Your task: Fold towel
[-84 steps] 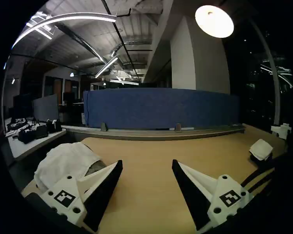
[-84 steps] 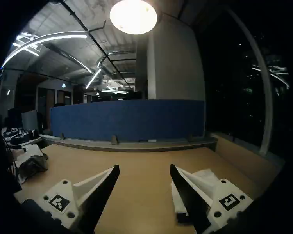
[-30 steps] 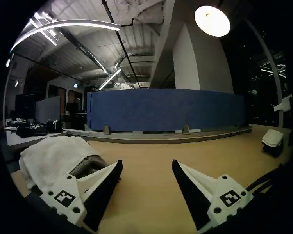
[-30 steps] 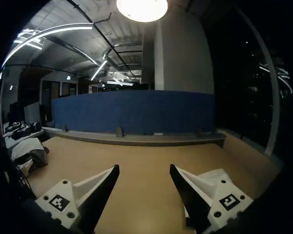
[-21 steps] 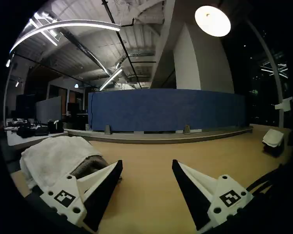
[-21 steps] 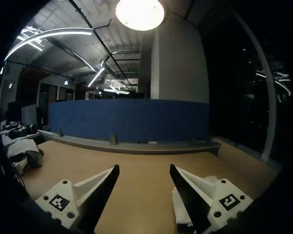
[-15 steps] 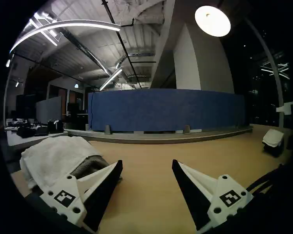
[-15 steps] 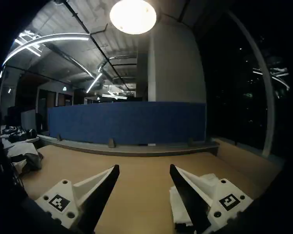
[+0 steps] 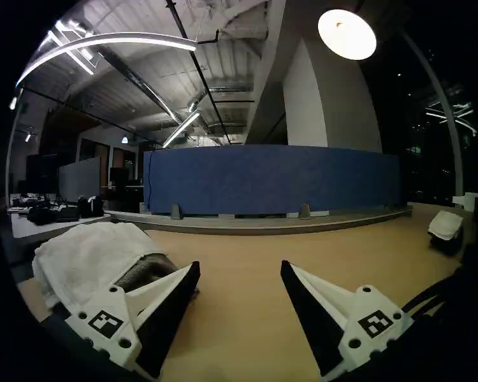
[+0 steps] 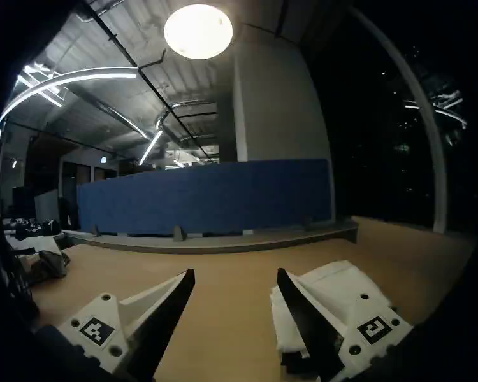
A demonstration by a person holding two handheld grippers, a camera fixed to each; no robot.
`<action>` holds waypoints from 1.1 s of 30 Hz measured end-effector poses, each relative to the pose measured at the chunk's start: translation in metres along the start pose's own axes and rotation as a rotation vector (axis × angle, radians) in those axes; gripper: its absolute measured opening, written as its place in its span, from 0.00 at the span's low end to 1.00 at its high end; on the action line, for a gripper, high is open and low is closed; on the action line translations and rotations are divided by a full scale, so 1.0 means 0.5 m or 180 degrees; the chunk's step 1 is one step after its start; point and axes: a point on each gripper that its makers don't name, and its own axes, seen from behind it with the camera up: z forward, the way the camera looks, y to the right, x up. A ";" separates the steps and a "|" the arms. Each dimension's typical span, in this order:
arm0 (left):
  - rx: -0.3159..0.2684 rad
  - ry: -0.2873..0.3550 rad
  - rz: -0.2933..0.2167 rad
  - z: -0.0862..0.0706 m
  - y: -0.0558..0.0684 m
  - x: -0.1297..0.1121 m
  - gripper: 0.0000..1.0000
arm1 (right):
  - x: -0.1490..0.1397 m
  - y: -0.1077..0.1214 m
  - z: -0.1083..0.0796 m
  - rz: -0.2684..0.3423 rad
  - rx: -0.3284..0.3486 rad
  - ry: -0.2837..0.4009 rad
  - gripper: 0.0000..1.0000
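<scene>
In the left gripper view a heap of white towel over a grey cloth lies on the wooden table, just beyond my left finger. My left gripper is open and holds nothing. A small folded white towel sits far to the right in that view. In the right gripper view a folded white towel lies right behind my right finger, partly hidden by it. My right gripper is open and low over the table. A crumpled pile of towels shows at the far left edge.
A blue partition stands along the table's far edge, on a raised ledge. A neighbouring desk with dark gear is to the left. A round lamp hangs overhead. Dark windows line the right side.
My right gripper has dropped lower and turned right, so the folded towel looms larger behind its right finger. My left gripper has hardly moved in the last second.
</scene>
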 end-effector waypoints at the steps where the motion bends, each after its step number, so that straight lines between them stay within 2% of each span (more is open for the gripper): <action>1: 0.0000 0.0000 0.0000 0.000 0.000 0.000 0.94 | -0.002 0.003 0.000 0.0002 -0.0006 0.0011 1.00; 11: 0.0000 0.0000 0.0000 0.000 -0.001 -0.001 0.94 | -0.003 0.019 0.005 0.0152 -0.0051 0.0178 1.00; 21: 0.0000 0.0000 0.0000 0.000 0.000 -0.001 0.94 | -0.043 0.015 0.010 0.0054 -0.0096 0.0095 1.00; 33: 0.0000 0.0000 0.0000 0.001 -0.001 0.000 0.94 | -0.069 -0.008 0.013 -0.0220 -0.0127 -0.0016 1.00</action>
